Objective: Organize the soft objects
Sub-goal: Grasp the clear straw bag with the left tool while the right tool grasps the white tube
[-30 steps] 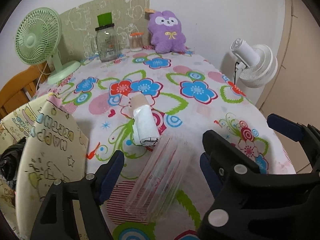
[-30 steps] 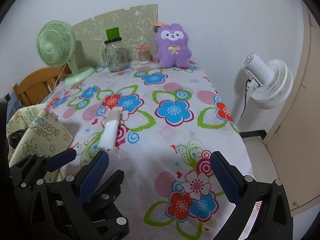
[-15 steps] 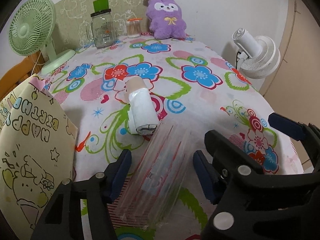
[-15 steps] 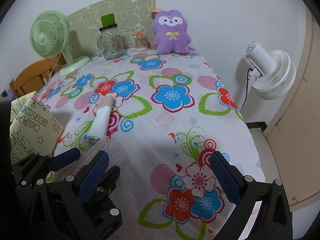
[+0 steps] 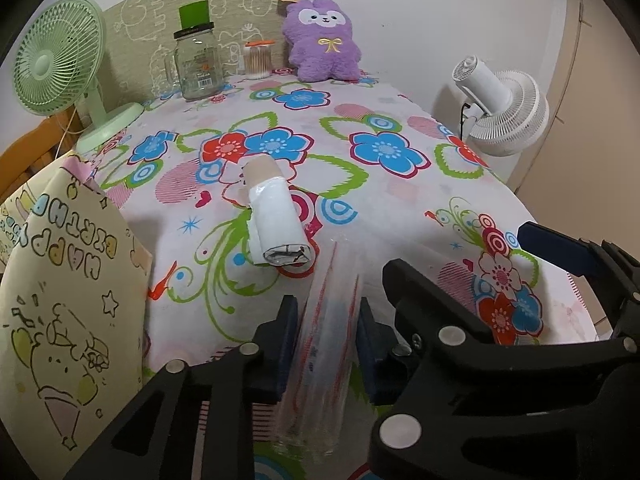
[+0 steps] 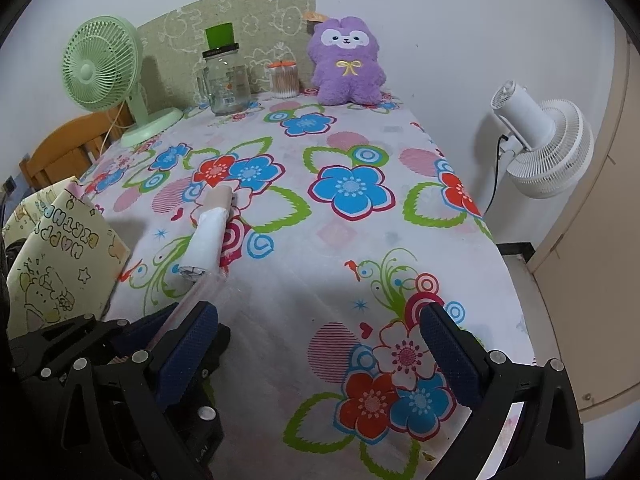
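Note:
My left gripper (image 5: 326, 334) is shut on a clear plastic tube (image 5: 324, 344) that lies on the flowered tablecloth (image 5: 384, 200) near its front edge; the tube also shows in the right wrist view (image 6: 200, 292). Just beyond it lies a white roll on a tan core (image 5: 276, 220), also in the right wrist view (image 6: 208, 236). A purple plush toy (image 5: 324, 44) sits upright at the table's far edge (image 6: 346, 62). My right gripper (image 6: 316, 356) is open and empty above the table's front, to the right of the left gripper.
A cream birthday gift bag (image 5: 64, 280) stands at the left. A green fan (image 5: 56, 64), a glass jar (image 5: 198, 64) and a cotton-swab pot (image 5: 258, 60) stand at the back. A white fan (image 5: 504, 108) stands off the right edge. A wooden chair (image 6: 60, 152) is on the left.
My left gripper moved forward around the clear tube and its jaws closed from wide open onto it. The right gripper stayed open and shifted only slightly.

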Motion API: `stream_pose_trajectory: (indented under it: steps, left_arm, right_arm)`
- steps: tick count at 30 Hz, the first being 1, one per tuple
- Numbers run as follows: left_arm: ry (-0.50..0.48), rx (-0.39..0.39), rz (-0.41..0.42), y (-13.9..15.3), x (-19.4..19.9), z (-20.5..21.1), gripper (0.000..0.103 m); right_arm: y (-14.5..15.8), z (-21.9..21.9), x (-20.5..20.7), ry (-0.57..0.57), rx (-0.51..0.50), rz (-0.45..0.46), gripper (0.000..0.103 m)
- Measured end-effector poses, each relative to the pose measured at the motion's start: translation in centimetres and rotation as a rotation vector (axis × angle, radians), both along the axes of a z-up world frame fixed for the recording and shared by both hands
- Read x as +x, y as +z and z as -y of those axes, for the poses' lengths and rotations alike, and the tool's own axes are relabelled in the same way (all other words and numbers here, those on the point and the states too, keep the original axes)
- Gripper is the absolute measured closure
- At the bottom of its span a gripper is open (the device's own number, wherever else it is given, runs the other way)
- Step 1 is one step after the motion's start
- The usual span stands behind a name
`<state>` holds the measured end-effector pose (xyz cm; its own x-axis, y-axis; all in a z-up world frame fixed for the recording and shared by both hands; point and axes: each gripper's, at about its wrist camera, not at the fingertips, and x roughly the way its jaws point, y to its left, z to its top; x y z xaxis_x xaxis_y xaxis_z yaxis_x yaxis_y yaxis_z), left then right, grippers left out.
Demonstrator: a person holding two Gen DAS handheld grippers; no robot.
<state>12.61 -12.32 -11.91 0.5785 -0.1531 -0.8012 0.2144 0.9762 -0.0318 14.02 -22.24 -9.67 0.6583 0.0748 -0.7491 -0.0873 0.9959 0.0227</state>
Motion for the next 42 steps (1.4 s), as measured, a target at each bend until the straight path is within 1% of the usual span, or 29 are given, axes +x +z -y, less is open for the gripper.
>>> stream_pose_trajectory:
  steps: [8,15,18,25,29,34,36,39,42]
  left_arm:
    - [0.016,0.009,0.014,1.0,-0.4,-0.8,0.079]
    - [0.075,0.019,0.053,2.1,-0.2,-2.0,0.079]
    - [0.117,0.031,0.063,2.3,0.1,-2.5,0.079]
    - [0.189,0.055,0.041,1.9,1.4,-3.0,0.078]
    - [0.216,0.056,0.02,1.4,2.0,-3.3,0.078]
    - [0.242,0.046,0.002,0.9,2.7,-3.8,0.078]
    - [0.246,0.04,-0.007,0.7,2.9,-3.9,0.077]
    - [0.243,0.033,-0.025,0.3,3.2,-4.0,0.076]
    - [0.248,0.031,-0.034,-0.1,3.4,-4.1,0.075]
  right_arm:
    - [1.0,-1.1,-0.4,0.032,-0.021,0.026,0.001]
    - [2.2,-2.2,-0.1,0.064,-0.01,0.054,0.001]
    - [2.4,-2.6,0.4,0.072,-0.005,0.056,0.001]
    - [2.0,-3.2,2.3,0.075,-0.004,0.029,0.009]
    - [1.3,-3.4,3.2,0.095,0.01,0.004,0.013]
    - [0.6,-3.8,4.3,0.13,0.038,-0.026,0.014]
    - [0.4,-4.0,4.7,0.139,0.042,-0.033,0.016]
    - [-0.2,-4.3,5.4,0.154,0.049,-0.058,0.023]
    - [-1.1,-4.6,6.1,0.17,0.066,-0.106,0.031]
